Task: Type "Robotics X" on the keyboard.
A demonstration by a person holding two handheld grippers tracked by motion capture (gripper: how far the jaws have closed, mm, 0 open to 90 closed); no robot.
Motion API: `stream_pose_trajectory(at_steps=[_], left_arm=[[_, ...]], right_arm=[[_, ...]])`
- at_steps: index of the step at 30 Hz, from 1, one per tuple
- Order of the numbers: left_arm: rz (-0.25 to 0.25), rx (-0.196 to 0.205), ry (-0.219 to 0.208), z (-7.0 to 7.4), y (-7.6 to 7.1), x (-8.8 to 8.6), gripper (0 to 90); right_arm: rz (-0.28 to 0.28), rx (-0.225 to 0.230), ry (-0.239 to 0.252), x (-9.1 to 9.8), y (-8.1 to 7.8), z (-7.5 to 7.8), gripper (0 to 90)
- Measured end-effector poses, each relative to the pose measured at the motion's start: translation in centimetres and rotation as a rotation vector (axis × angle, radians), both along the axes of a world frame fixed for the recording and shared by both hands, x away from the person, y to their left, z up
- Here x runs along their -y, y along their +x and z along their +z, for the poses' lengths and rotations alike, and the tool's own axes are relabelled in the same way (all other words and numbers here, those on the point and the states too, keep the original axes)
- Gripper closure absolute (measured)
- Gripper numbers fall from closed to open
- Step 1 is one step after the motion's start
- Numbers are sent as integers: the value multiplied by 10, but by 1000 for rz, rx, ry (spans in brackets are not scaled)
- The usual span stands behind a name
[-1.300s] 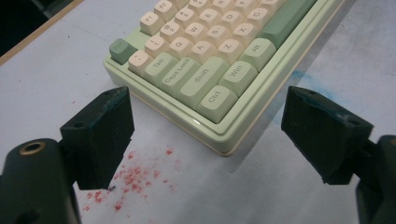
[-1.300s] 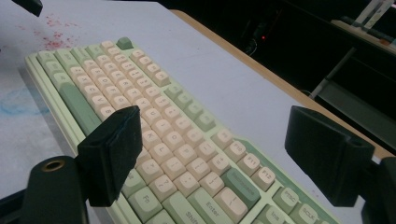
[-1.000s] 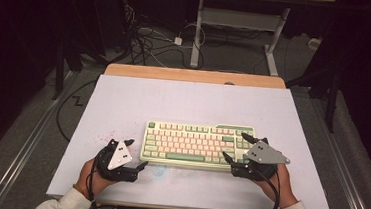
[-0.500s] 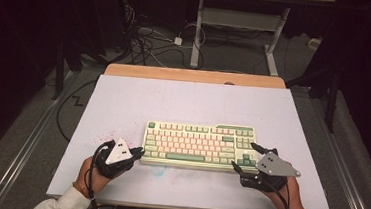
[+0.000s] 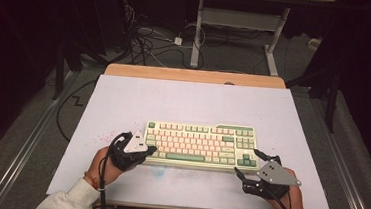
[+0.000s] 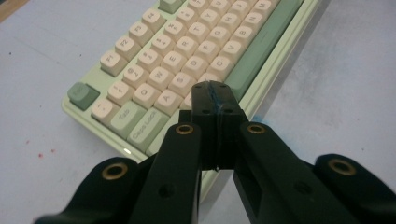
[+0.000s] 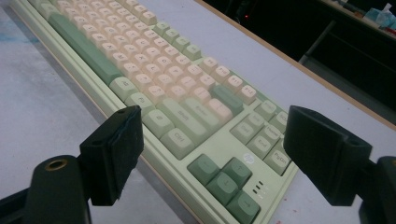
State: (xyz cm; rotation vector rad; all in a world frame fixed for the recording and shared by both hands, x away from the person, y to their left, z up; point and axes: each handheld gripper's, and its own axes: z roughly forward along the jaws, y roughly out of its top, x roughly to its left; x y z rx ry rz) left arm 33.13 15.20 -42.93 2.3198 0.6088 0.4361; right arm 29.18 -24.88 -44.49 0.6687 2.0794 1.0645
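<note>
Near the front edge of the desk [image 5: 123, 104], a little toward its middle, lies the keyboard [image 5: 203, 145], pale green with cream keys, its long side parallel to that edge. At the front left corner of the keyboard sits the left gripper [image 5: 149, 150], held in the person's left hand [image 5: 103, 164]. Its jaws have just been closing and now they are pressed together with nothing between them; in the left gripper view the joined tips [image 6: 215, 100] hang over the keys of the left end, close to the long green space bar [image 6: 261, 46], but I cannot tell if they touch a key. The right gripper [image 5: 248, 164] is at the front right corner of the keyboard, in the right hand [image 5: 291, 195]. Its jaws are spread wide and hold nothing. In the right gripper view the two black pads [image 7: 116, 149] stand on both sides of the right end of the keyboard [image 7: 187, 116], above the green arrow keys [image 7: 224, 179], not touching them.
</note>
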Motion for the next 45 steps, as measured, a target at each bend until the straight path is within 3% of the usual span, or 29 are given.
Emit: stream_pose_trajectory(at_steps=[8,15,31,45], left_arm=[[-27,2,30,2,16,25,876],[-52,-22,52,-2,23,42,876],[-70,-45,81,-10,34,57,875],[-63,-58,101,-16,38,59,875]], right_arm=[[7,-16,-13,-4,1,-3,208],[16,-17,-14,-4,0,-4,207],[34,-23,-25,-9,0,-6,207],[40,-23,-35,-10,0,-6,214]])
